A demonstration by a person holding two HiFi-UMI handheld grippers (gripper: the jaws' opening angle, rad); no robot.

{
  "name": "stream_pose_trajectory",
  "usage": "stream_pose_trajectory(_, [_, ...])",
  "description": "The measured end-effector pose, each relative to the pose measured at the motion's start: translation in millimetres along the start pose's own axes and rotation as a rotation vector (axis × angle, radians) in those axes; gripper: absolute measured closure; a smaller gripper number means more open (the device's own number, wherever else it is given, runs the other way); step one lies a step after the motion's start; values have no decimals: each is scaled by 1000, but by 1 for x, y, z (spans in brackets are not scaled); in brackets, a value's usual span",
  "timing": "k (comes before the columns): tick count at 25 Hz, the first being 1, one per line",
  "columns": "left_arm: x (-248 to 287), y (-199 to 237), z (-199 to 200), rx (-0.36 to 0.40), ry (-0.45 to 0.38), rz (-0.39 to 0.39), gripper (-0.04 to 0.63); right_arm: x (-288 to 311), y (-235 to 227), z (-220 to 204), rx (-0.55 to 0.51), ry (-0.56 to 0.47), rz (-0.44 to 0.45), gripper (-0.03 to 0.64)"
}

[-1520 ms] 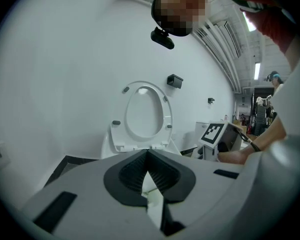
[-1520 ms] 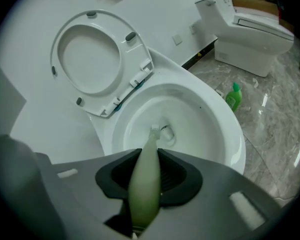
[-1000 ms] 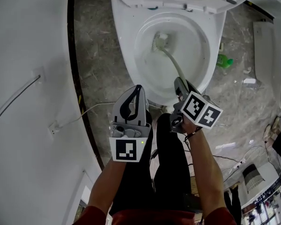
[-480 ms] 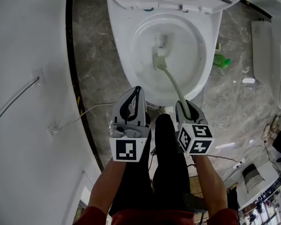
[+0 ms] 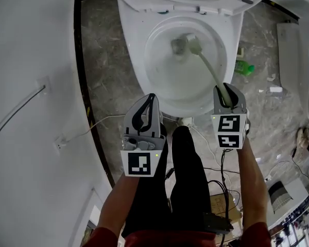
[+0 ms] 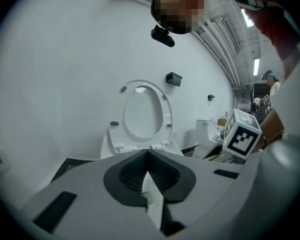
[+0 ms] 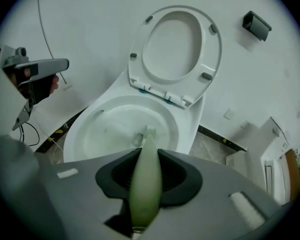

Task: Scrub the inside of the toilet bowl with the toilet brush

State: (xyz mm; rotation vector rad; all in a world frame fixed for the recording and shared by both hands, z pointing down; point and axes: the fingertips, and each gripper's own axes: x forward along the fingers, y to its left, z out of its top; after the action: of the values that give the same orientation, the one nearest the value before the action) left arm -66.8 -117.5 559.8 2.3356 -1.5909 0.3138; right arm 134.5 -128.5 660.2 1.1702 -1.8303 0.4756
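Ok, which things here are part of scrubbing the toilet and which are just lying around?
In the job: toilet brush, clamped in the right gripper; toilet bowl.
Lying about: green bottle and white cable on the floor; left gripper, shut, holding nothing.

- Toilet bowl: white ceramic, oval basin, upper centre of head view. Inner surface wet and glossy, small drain opening near far end.
- Seat: white, raised upright behind bowl, top centre of right gripper view.
- Toilet brush: slim pale green handle, thickening toward grip end; small whitish bristle head. Head inside bowl, just right of drain opening. Handle slants down-right across bowl's right rim. Thick end clamped between jaws of right gripper, lower right of bowl.
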Motion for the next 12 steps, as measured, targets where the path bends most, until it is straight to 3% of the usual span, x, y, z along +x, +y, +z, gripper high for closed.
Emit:
stream_pose_trajectory(3, [0,1,1,-12,-13,12,591,-9,-12,16,-44,-24,-12,509])
stream_pose_trajectory(7, [-2,-3,-1,-20,-8,5,591,-16,-10,3,-207,-14,-48,509])
stream_pose_trajectory(10, [-4,-4,-4,-23,1,5,591,-1,-4,-12,-214,12,-24,509])
stream_pose_trajectory(12, [-4,-5,-5,-21,-1,3,591,8,2,-15,-160,28,4,509])
